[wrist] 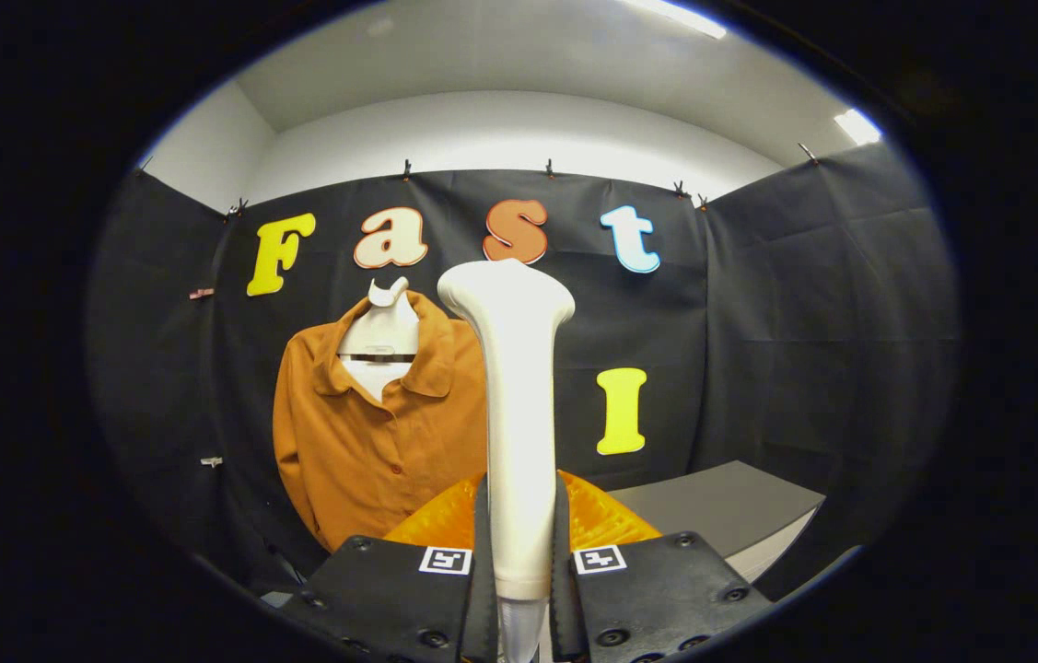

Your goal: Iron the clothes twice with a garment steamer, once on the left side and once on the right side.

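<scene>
The gripper (520, 516) clamps the steamer (515, 405) upright by its handle, head raised toward the shirt (362, 442) beyond, ready for pass 1.

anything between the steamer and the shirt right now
Nothing visible stands in the way. The tongs are shut on the steamer, held upright, and the orange shirt hangs beyond it on the black wall, a little to the left, with open air between them. The grey table sits off to the right.
</scene>
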